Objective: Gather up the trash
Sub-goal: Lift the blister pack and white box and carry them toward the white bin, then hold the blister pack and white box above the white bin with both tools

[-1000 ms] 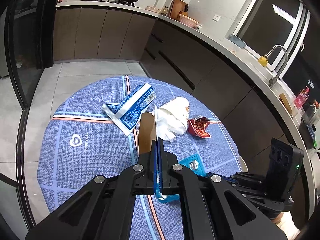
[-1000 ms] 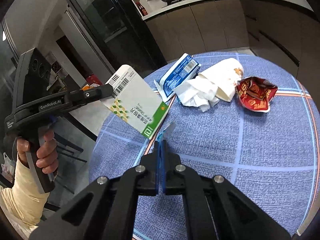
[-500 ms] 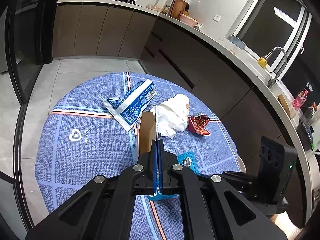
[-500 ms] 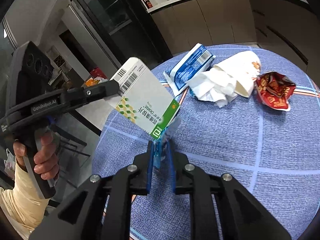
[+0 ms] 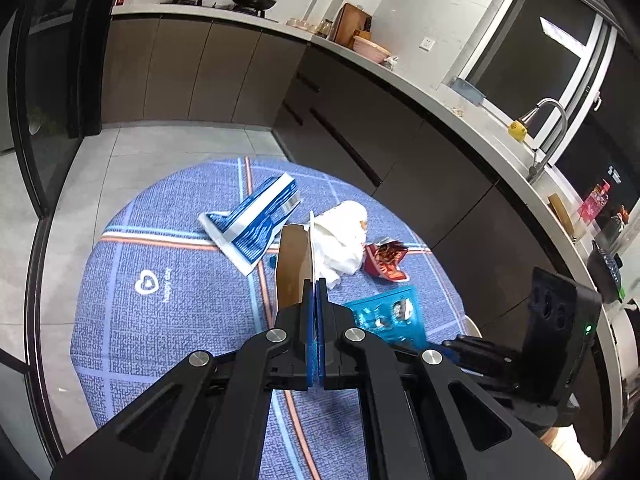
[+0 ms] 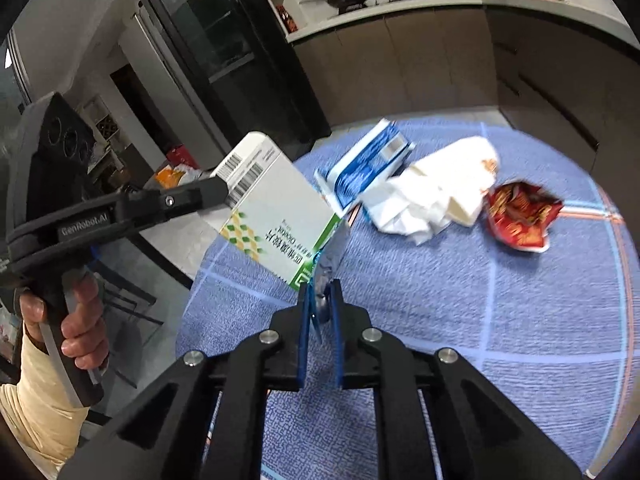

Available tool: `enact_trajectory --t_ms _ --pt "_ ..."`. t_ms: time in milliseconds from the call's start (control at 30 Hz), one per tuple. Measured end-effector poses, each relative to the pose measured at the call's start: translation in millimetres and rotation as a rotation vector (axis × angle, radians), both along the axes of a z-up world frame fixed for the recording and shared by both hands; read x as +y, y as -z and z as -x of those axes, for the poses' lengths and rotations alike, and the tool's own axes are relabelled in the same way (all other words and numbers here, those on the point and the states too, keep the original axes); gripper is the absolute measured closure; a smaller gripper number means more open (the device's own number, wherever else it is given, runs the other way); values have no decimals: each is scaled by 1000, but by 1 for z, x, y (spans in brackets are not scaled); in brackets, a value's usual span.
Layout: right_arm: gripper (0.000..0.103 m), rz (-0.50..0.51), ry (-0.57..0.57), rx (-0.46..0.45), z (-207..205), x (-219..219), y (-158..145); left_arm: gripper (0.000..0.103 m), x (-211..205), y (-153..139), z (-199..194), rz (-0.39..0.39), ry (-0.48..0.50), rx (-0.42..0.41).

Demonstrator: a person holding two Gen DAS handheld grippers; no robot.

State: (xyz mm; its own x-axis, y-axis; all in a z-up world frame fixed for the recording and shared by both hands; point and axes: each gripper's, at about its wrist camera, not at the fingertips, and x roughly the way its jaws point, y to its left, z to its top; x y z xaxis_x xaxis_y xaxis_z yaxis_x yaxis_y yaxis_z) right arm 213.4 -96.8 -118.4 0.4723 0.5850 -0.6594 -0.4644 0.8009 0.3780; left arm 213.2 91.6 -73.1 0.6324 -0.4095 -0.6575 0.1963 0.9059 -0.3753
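Cardboard is what your left gripper is clamping: its jaws are pressed tight on one flap of a white medicine box, holding it up off the round table. From the left wrist view you are seeing the box's brown inner side standing up in front of the pads; from the right wrist view you are seeing its printed face, barcode end up by the left gripper and green-edged end hanging low.

Your right gripper is closing — the jaws are standing narrow, with a blue blister sheet between them. Whether the pads are pressing on it is hard to tell. The sheet's upper end is sitting right against the box's low, green-edged end. In the left wrist view that sheet is showing teal and foil, just right of the left jaws.

On the blue checked tablecloth, further out, three pieces of trash are lying — a blue-and-white packet, crumpled white paper just beside it, and a red snack wrapper touching the paper's far side.

Your left hand, in a cream sleeve, is gripping the handle.
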Motion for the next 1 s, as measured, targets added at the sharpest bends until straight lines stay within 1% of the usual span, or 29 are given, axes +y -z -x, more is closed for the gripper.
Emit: enact_trajectory --t_ms 267,500,767,1000 --pt "92 -15 75 -70 13 -34 -29 102 -28 -26 4 -28 47 -54" --pt "92 -24 166 -115 27 -74 -47 102 -57 -40 6 -41 99 -86" --pt "92 -37 279 -155 46 -130 -57 102 -106 -51 7 -66 194 -115" --pt "92 -44 403 -173 68 -186 -55 102 -163 -60 9 -61 317 -141"
